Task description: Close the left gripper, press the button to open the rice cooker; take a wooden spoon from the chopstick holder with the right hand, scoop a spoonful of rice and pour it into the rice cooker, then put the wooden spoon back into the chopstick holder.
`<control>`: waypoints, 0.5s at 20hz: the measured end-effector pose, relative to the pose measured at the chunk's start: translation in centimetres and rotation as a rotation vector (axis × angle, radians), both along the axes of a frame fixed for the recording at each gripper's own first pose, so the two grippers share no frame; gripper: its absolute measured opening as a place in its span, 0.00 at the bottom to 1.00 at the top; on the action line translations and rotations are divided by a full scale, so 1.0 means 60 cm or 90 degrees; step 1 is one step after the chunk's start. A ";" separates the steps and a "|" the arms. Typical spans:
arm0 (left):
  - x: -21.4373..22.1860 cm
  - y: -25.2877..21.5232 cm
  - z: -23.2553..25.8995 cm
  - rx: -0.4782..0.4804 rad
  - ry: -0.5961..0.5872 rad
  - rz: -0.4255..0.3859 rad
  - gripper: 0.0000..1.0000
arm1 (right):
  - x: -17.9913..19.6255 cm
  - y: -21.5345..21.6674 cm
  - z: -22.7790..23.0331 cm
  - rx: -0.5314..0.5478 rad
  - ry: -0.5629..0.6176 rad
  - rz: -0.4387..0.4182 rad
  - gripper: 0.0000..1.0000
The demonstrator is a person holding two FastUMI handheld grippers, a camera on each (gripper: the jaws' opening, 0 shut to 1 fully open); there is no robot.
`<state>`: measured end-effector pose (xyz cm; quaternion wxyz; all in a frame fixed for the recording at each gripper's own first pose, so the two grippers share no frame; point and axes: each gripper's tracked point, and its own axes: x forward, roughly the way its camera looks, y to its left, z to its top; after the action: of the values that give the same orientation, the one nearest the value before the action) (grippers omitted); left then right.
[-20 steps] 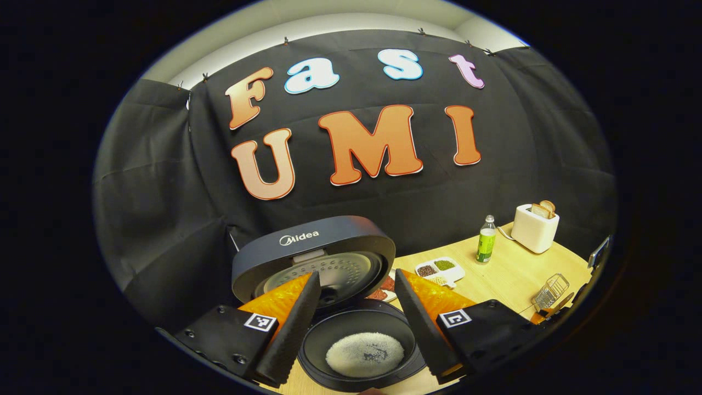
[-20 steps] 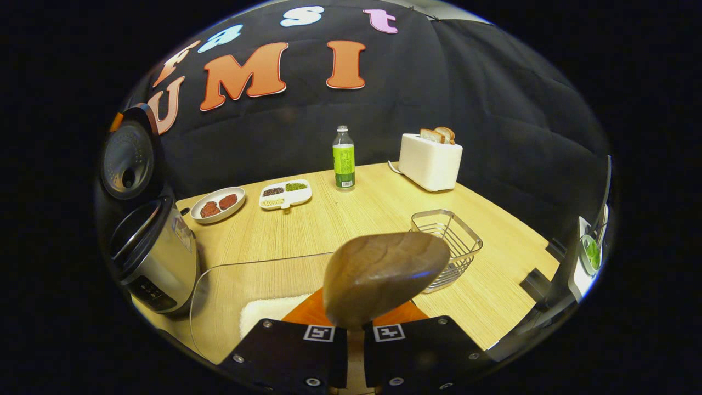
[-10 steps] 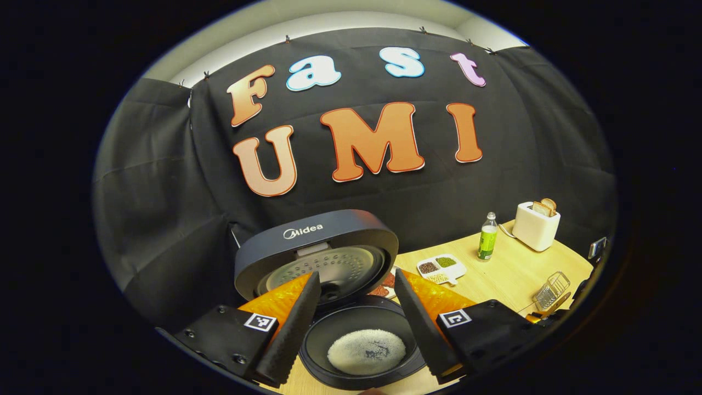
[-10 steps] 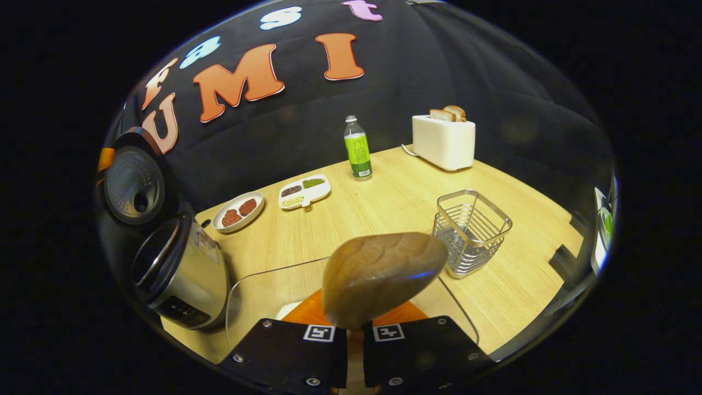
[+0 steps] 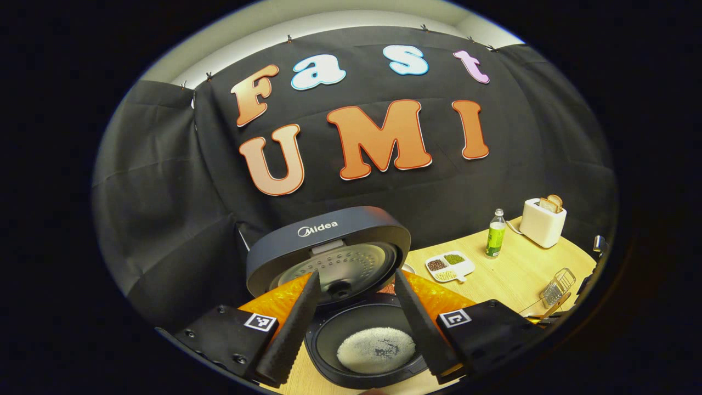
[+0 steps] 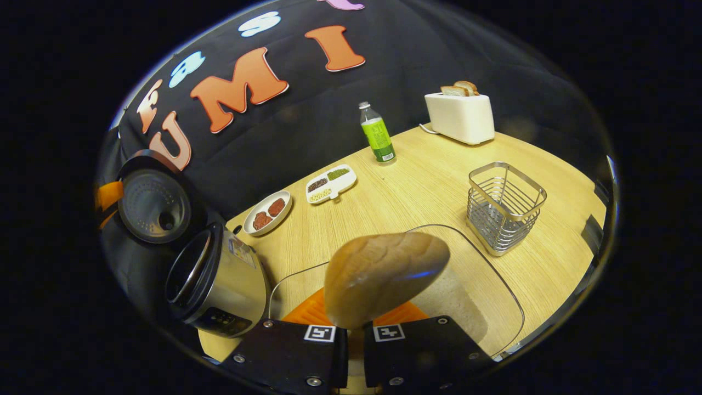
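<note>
Cooker (image 5: 351,307) open, rice inside; spoon not yet back in holder.

Left gripper view: lid (image 5: 329,249) up, so the button step looks done; white rice (image 5: 376,350) lies in the pot, though which scoop put it there cannot be told. Left gripper (image 5: 356,323) hangs above the pot, fingers spread, empty. Right gripper view: right gripper (image 6: 351,343) clenched on the spoon (image 6: 384,274), bowl raised over a clear tray (image 6: 482,291) of rice; wire holder (image 6: 504,206) stands empty beyond, cooker at left. Judged left: returning the spoon.
</note>
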<state>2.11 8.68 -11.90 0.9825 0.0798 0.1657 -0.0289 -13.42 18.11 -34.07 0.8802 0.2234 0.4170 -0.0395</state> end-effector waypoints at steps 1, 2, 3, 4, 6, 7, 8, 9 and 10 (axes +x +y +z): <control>-0.001 0.000 -0.001 -0.001 0.001 0.000 0.92 | 0.000 0.001 -0.001 0.008 0.003 -0.001 0.12; 0.000 0.000 -0.002 -0.003 0.003 0.001 0.92 | -0.002 0.004 -0.001 0.020 0.007 -0.006 0.11; -0.001 -0.001 -0.003 -0.003 0.005 0.001 0.92 | -0.004 0.006 -0.002 0.040 0.014 -0.013 0.11; -0.004 -0.002 -0.006 -0.003 0.006 0.002 0.92 | -0.005 0.011 -0.002 0.065 0.023 -0.019 0.11; -0.005 -0.001 -0.004 -0.001 0.005 0.004 0.92 | -0.003 0.019 -0.003 0.108 0.035 -0.028 0.11; -0.004 -0.002 -0.002 0.001 0.005 0.004 0.92 | -0.002 0.020 -0.006 0.130 0.046 -0.034 0.11; -0.003 -0.003 0.000 0.003 0.003 0.004 0.92 | -0.003 0.024 -0.005 0.162 0.053 -0.045 0.11; -0.003 -0.006 0.004 0.005 0.001 0.003 0.92 | 0.000 0.030 -0.003 0.196 0.059 -0.053 0.11; -0.004 -0.008 0.005 0.008 -0.001 0.002 0.92 | 0.004 0.031 -0.006 0.206 0.060 -0.056 0.11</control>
<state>1.86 8.19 -11.61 0.9821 0.0858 0.1655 -0.0265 -13.16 19.98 -34.41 0.8096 0.3778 0.4487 -0.0211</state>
